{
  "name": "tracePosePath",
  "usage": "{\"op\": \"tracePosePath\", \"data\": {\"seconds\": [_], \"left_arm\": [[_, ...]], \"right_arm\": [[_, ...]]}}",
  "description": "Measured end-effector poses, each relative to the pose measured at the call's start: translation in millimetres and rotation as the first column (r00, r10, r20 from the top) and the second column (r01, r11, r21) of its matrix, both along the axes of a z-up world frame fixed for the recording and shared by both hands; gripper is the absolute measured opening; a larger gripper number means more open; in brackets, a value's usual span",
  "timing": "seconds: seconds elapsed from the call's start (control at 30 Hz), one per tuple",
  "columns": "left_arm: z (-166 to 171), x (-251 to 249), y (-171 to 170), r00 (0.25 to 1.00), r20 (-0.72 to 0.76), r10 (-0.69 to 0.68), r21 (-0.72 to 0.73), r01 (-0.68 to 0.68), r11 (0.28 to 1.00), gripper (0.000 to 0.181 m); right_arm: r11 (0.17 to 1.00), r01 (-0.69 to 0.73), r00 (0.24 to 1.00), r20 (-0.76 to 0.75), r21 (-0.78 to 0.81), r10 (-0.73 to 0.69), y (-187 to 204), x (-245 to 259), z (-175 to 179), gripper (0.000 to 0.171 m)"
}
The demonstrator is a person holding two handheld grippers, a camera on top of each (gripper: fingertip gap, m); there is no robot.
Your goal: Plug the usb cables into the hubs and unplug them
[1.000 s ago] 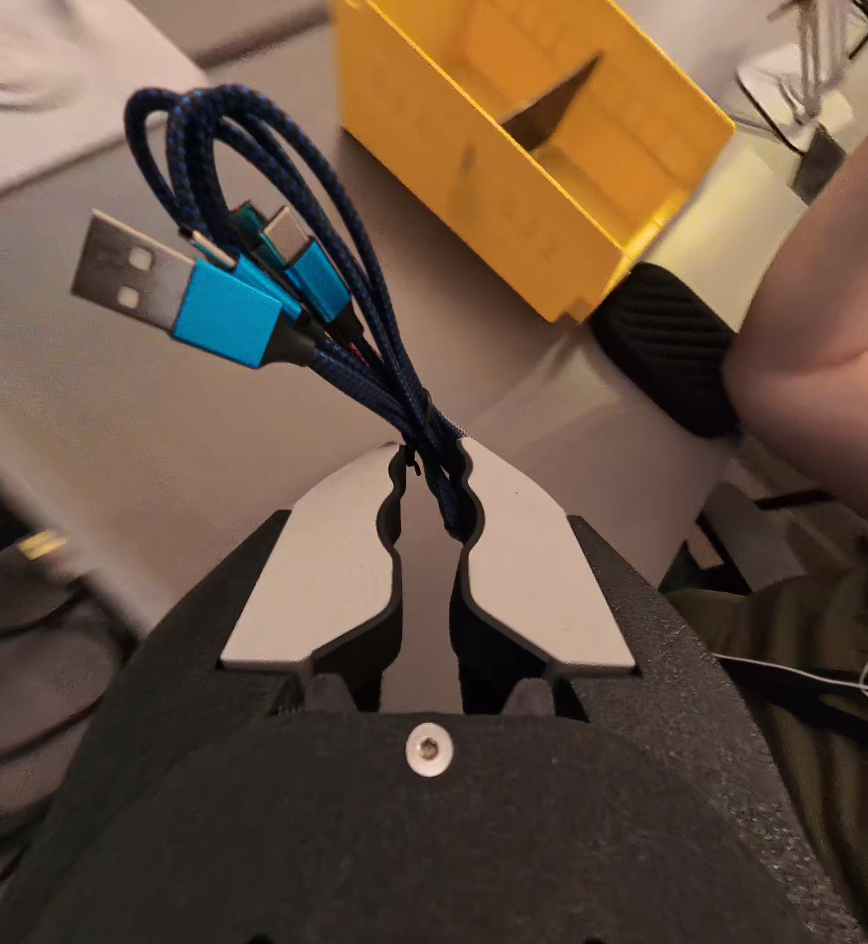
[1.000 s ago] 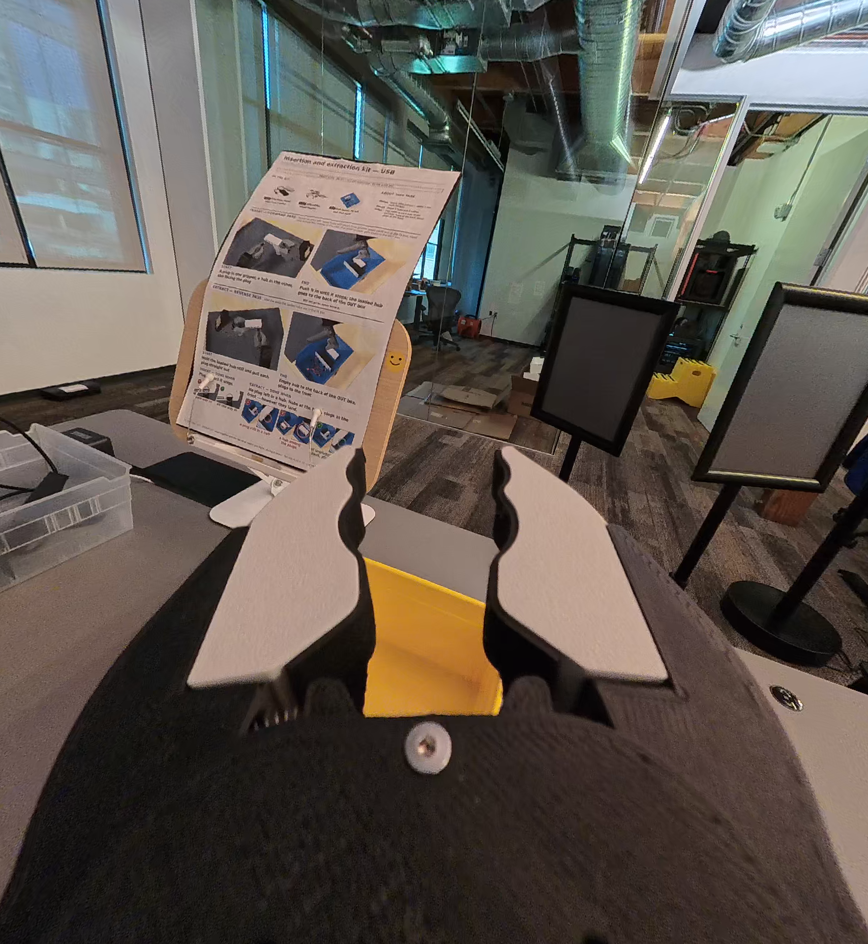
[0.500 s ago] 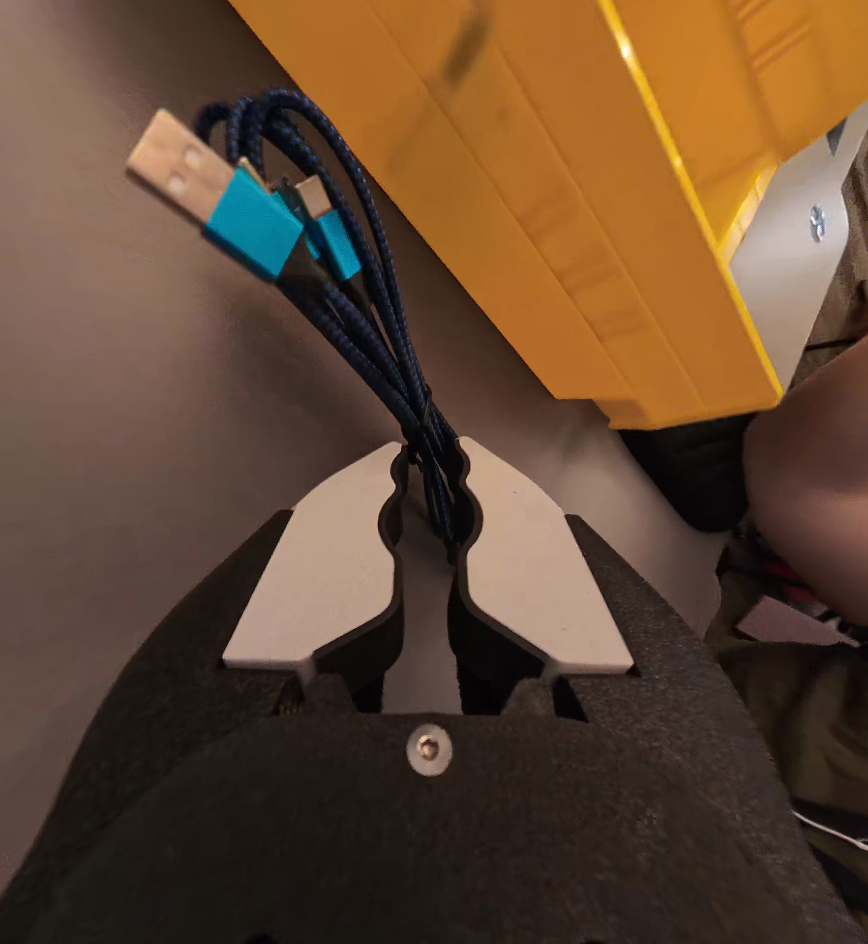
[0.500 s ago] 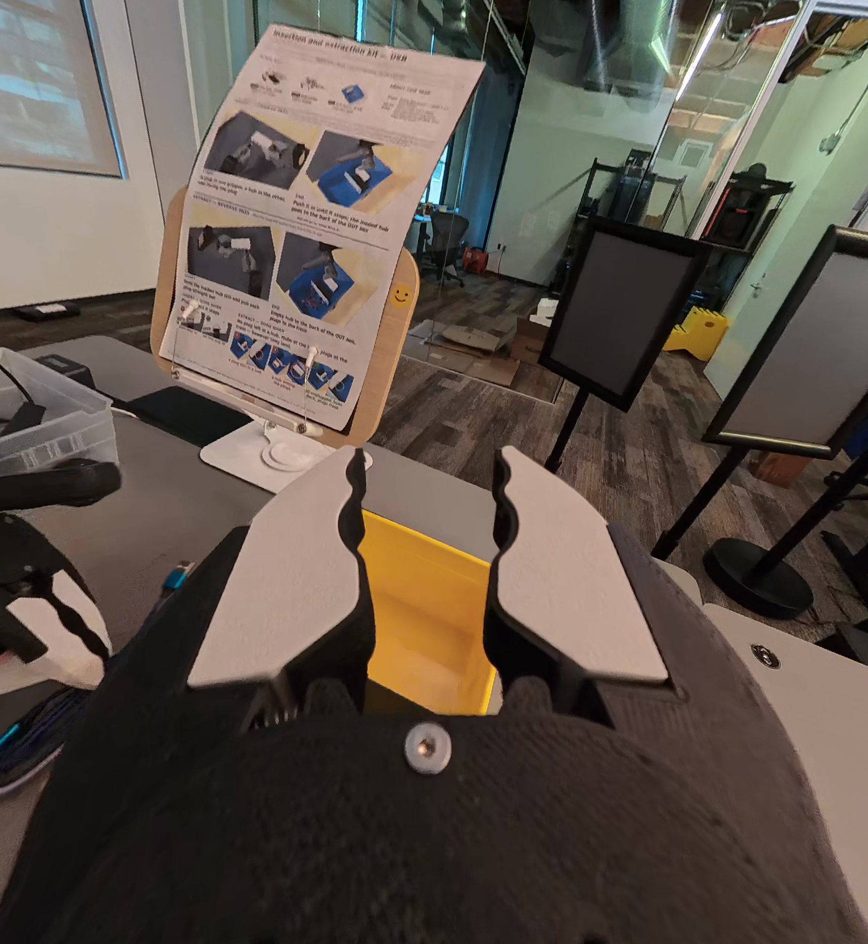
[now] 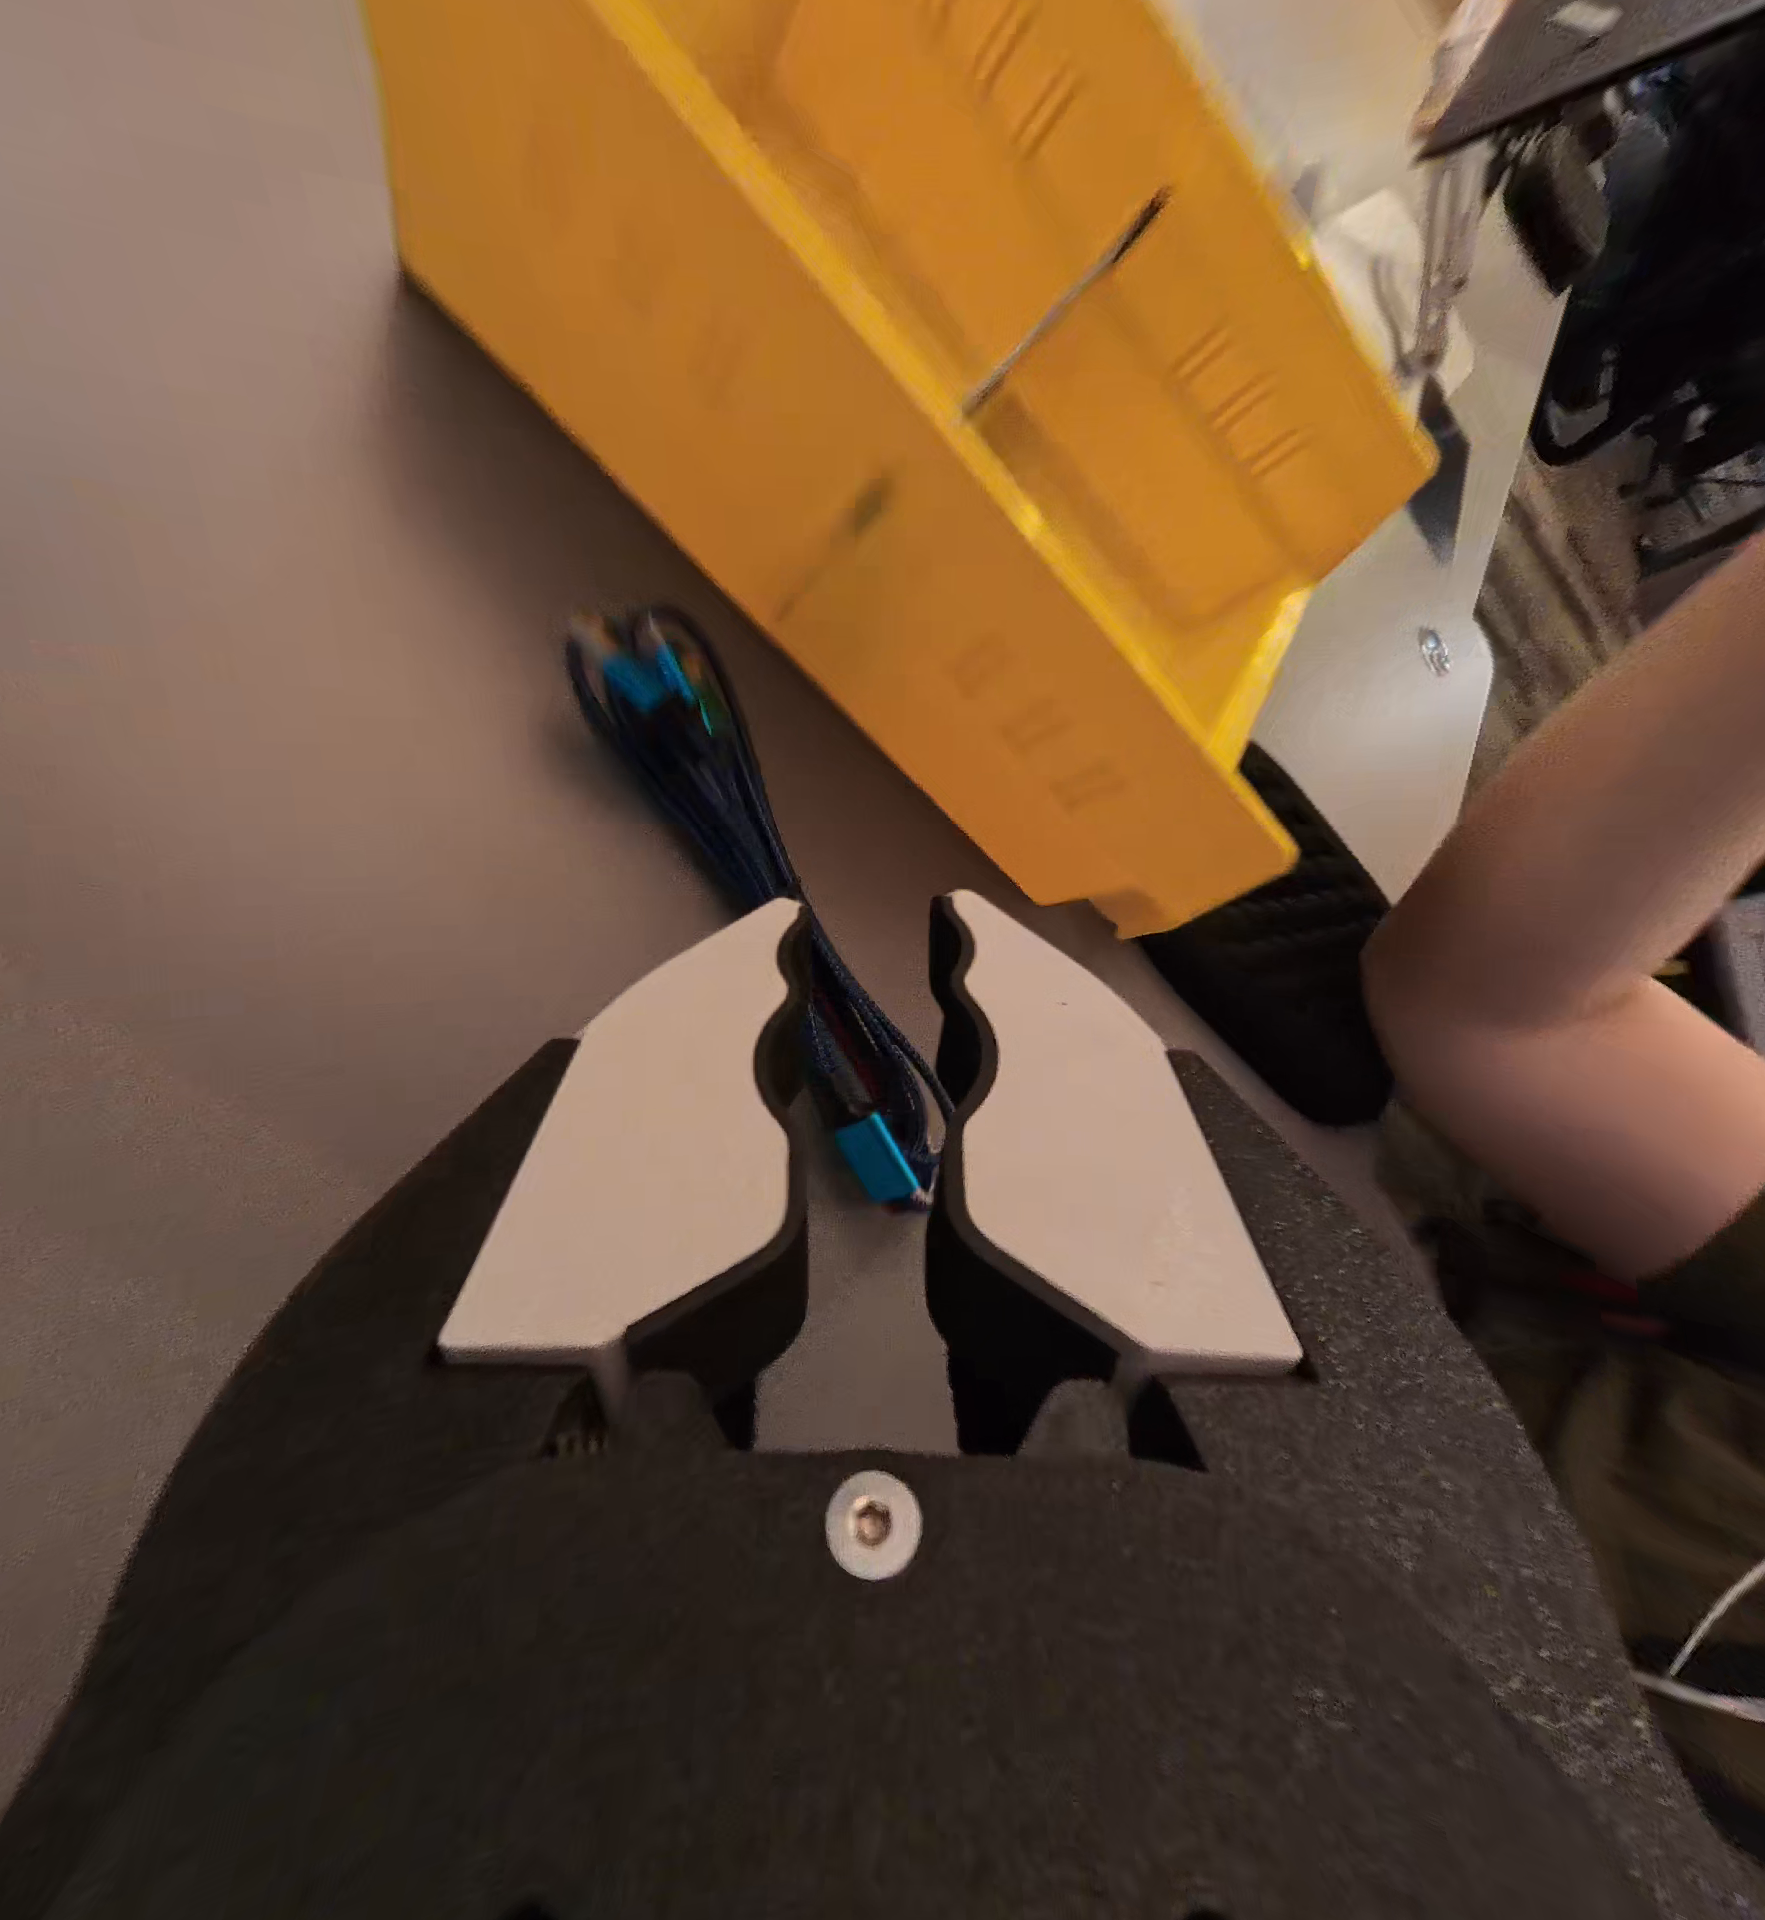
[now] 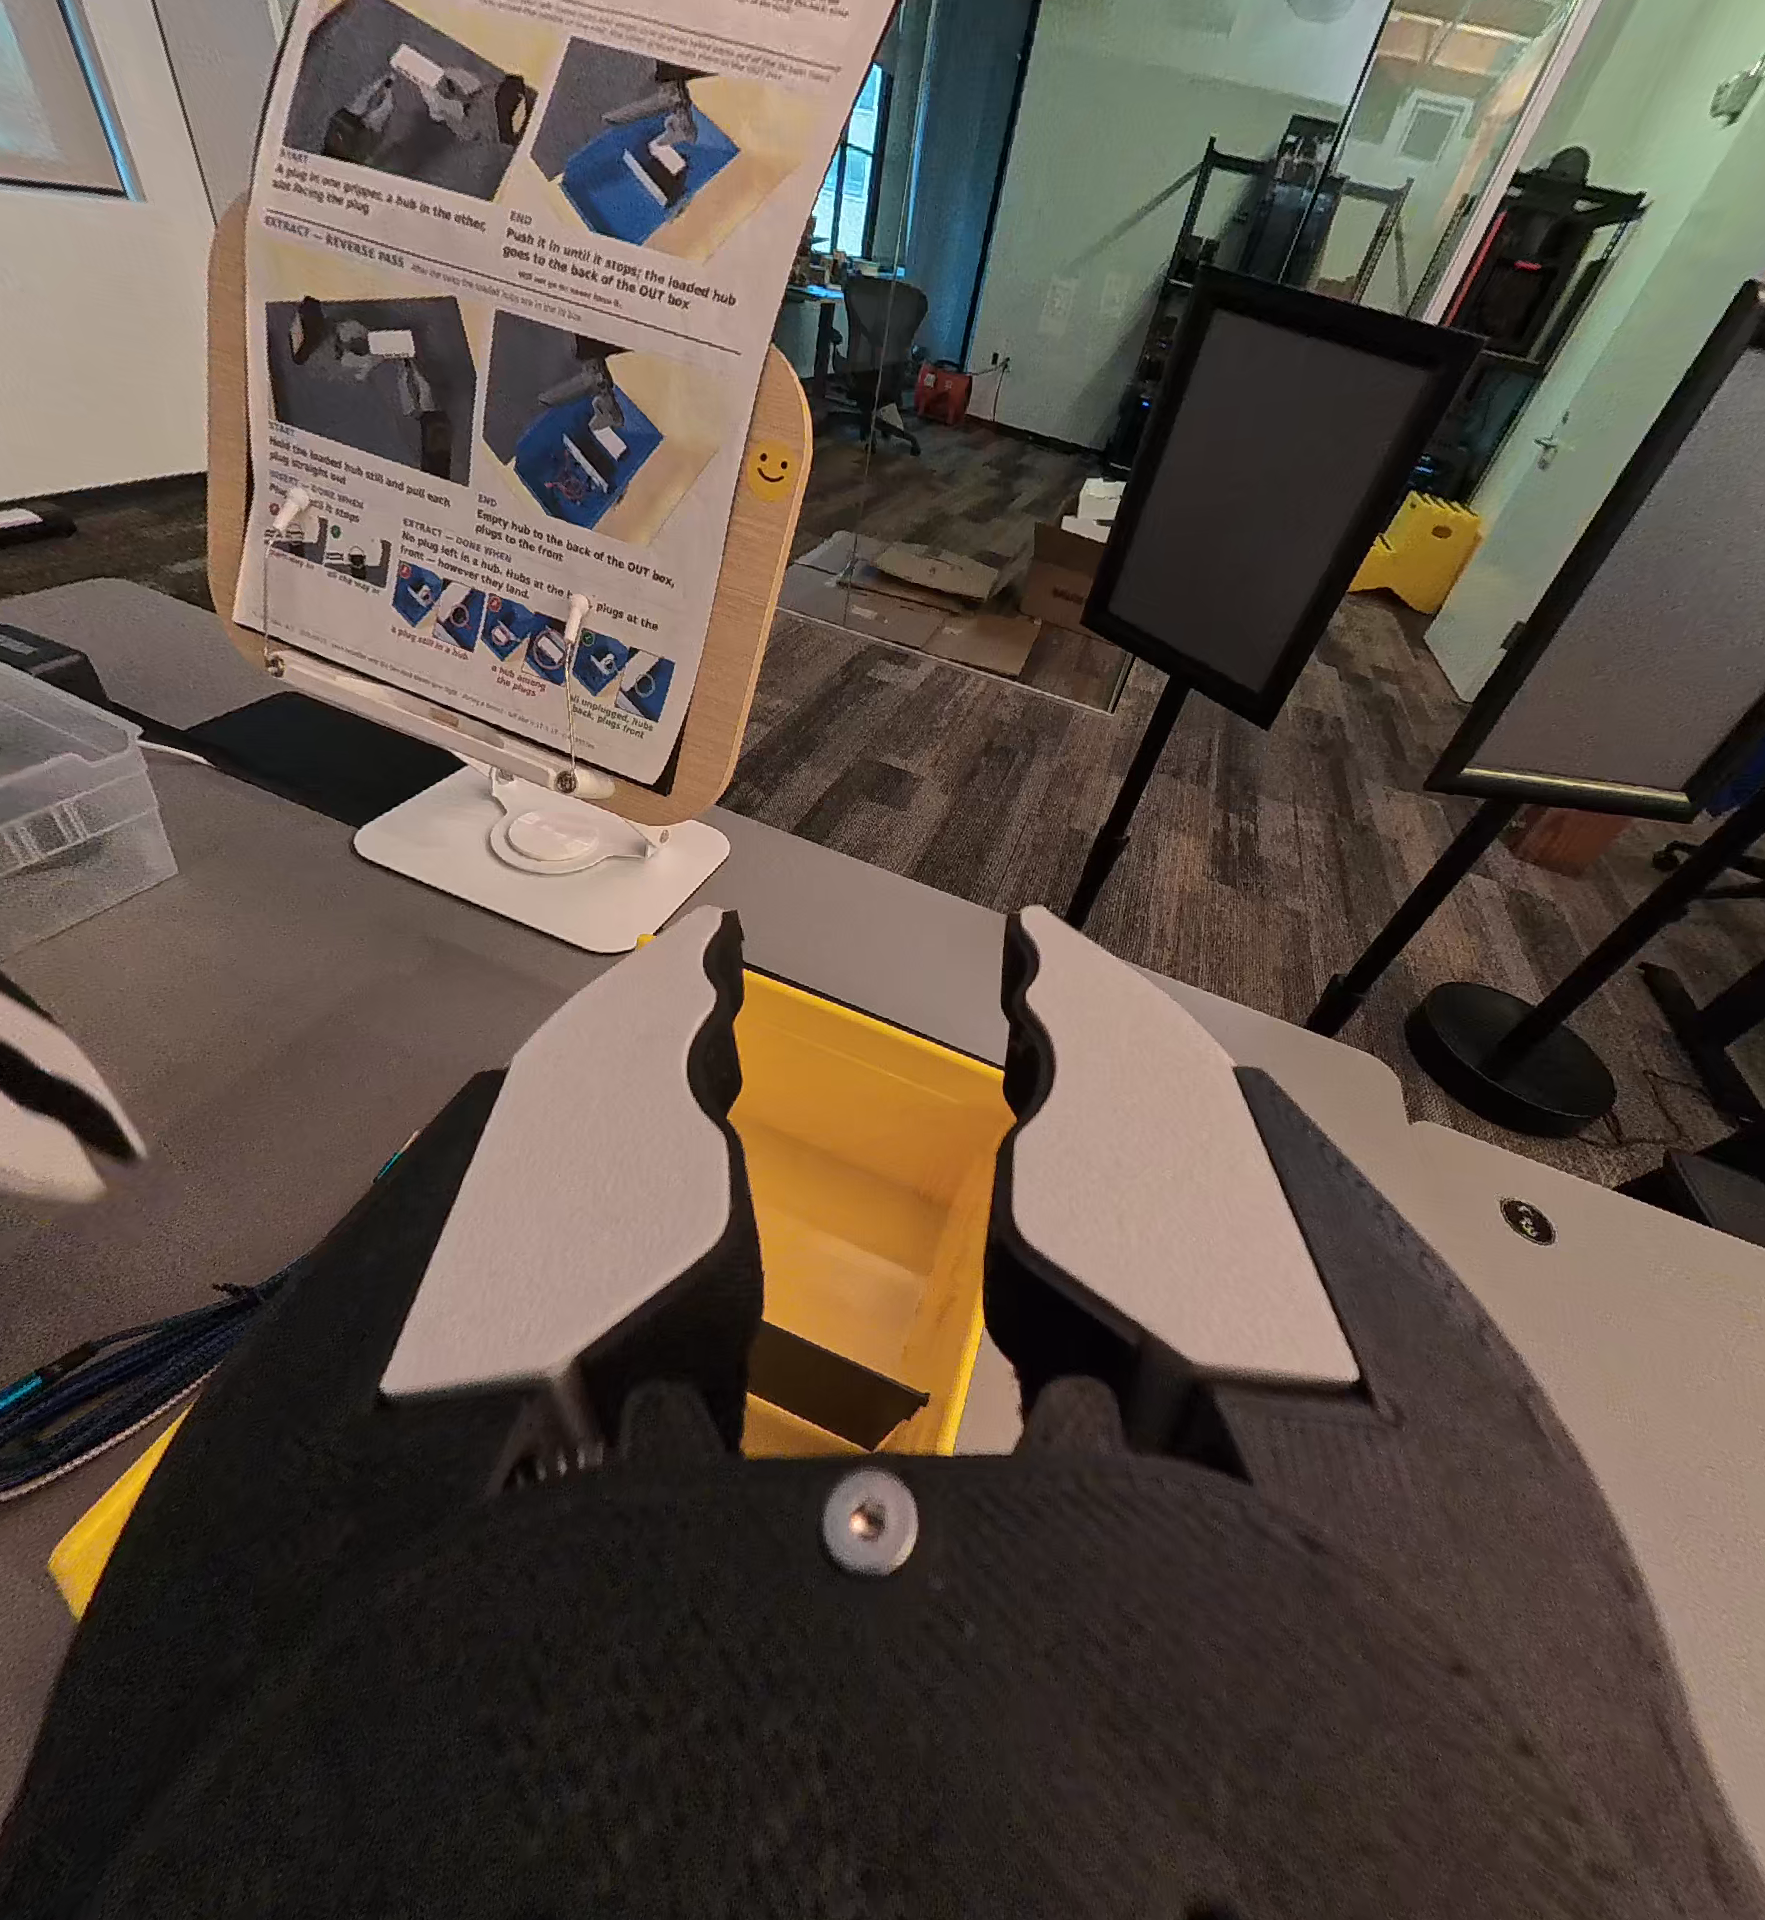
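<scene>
Grey tabletop (image 5: 182, 727) fills most of what I see, with an open office floor beyond its far edge. My landmark is the yellow bin (image 5: 857, 436). On the table just beside the bin's long side lies the bundled usb cable (image 5: 712, 790), dark blue braid with bright blue plugs; in the right wrist view the same bundle (image 6: 78, 1392) lies to the bin's left. My left gripper (image 5: 865, 914) hangs over the near end of that bundle, its jaws parted with a clear gap, and the cable runs loosely between them, resting on the table; a blue plug (image 5: 878, 1158) shows in the gap. My right gripper (image 6: 870, 930) hovers above the bin's open top, jaws spread wide and empty. Behind the bin stands an instruction sheet on a white stand (image 6: 545, 852), and a clear plastic box (image 6: 36, 821) sits further left.
</scene>
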State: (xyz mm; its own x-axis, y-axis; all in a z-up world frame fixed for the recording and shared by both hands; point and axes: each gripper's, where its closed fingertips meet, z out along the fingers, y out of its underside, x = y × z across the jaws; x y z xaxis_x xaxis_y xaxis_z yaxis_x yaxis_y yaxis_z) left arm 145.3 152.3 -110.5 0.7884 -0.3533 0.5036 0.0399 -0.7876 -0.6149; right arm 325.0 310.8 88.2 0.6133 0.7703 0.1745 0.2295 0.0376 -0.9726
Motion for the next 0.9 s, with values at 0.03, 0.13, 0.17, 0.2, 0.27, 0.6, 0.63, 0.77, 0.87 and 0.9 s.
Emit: {"op": "tracePosePath", "data": {"seconds": [0.03,0.13,0.17,0.2,0.27,0.6,0.63,0.77,0.87,0.9], "left_arm": [[25.0,-15.4,-2.6,0.999,-0.047,-0.009,0.068,0.012,0.998,0.022],[99.7,-94.3,-6.7,0.945,-0.324,0.051,0.249,0.033,0.968,0.023],[120.7,-122.8,-7.5,0.905,-0.417,0.086,0.306,0.051,0.951,0.024],[138.1,-153.3,-8.2,0.853,-0.503,0.137,0.351,0.057,0.935,0.028],[159.9,-199.7,-16.3,0.774,-0.612,0.161,0.376,0.107,0.920,0.029],[72.9,-314.6,-46.6,0.544,-0.805,-0.238,-0.090,0.283,0.955,0.036],[62.8,-317.8,-44.4,0.539,-0.797,-0.272,-0.125,0.293,0.948,0.045],[28.4,-314.5,-41.8,0.530,-0.733,-0.426,-0.200,0.430,0.880,0.053],[2.1,-308.2,-49.2,0.521,-0.643,-0.561,-0.269,0.533,0.803,0.054],[-5.3,-307.2,-52.6,0.505,-0.618,-0.602,-0.293,0.563,0.773,0.054]], "right_arm": [[1.000,0.000,1.000,-0.003,0.003,0.000,-0.3,1.0,0.6,0.049],[1.000,0.006,1.000,-0.001,0.009,-0.006,1.3,3.5,0.2,0.049],[1.000,0.015,1.000,0.002,0.008,-0.015,3.0,4.5,-0.8,0.049],[1.000,0.024,1.000,0.007,0.009,-0.024,5.2,5.4,-1.7,0.049],[0.999,0.042,0.999,0.022,0.009,-0.042,9.9,6.5,-4.5,0.049],[0.993,0.120,0.982,0.145,0.019,-0.122,27.4,3.3,-25.0,0.049],[0.994,0.113,0.980,0.161,0.008,-0.113,28.0,0.8,-29.2,0.049],[0.997,0.080,0.976,0.203,-0.017,-0.075,32.1,-12.3,-42.7,0.050],[0.998,0.026,0.976,0.215,-0.048,-0.015,30.2,-28.9,-51.1,0.050],[0.998,-0.004,0.975,0.221,-0.060,0.017,27.3,-35.8,-54.1,0.050]]}}
